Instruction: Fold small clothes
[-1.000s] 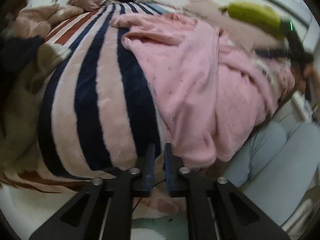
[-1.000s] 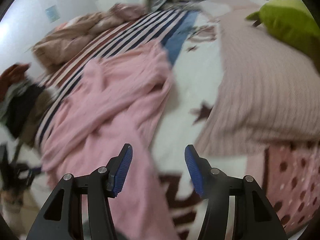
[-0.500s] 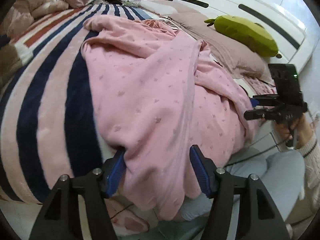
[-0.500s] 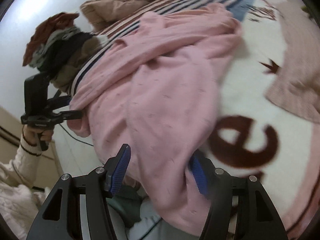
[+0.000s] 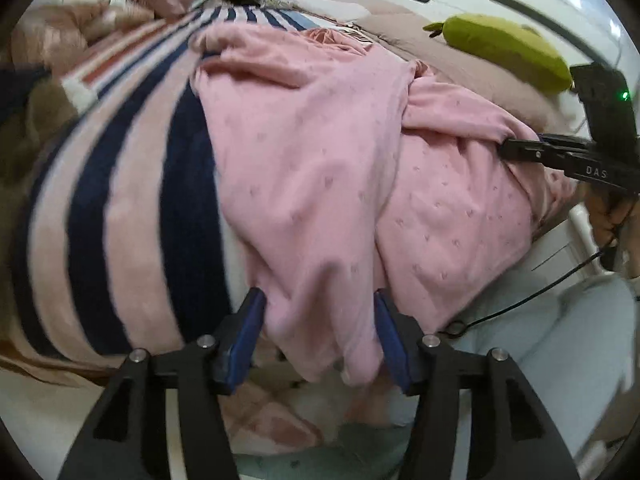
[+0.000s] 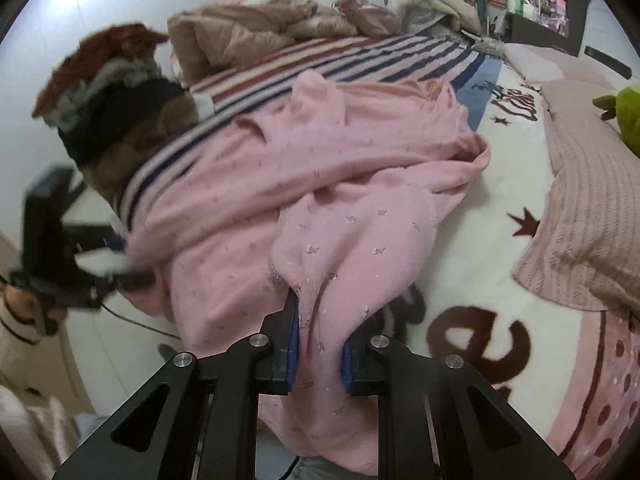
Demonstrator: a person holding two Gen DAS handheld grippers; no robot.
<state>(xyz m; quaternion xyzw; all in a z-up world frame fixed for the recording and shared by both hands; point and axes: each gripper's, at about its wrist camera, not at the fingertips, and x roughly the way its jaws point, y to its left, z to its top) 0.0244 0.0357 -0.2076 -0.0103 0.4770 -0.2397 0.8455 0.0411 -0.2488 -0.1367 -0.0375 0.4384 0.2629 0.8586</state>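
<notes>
A pink knit garment with small dots lies crumpled across the bed, its hem hanging over the near edge. My left gripper straddles that hem; its jaws are closing, and the blue pads stand apart from the cloth. In the right wrist view my right gripper is closing, with its pads pinched on a bunched fold of the garment. The left wrist view shows the right gripper gripping the garment's right side. The left gripper appears blurred at the garment's left edge.
A striped blanket covers the bed under the garment. A green plush toy and a ribbed pink pillow lie at the head end. A pile of clothes sits at the left. The person's light trousers are below the bed edge.
The left gripper opened from shut and moved around the garment's hem. The right gripper swung over to the garment's other side and closed on a fold.
</notes>
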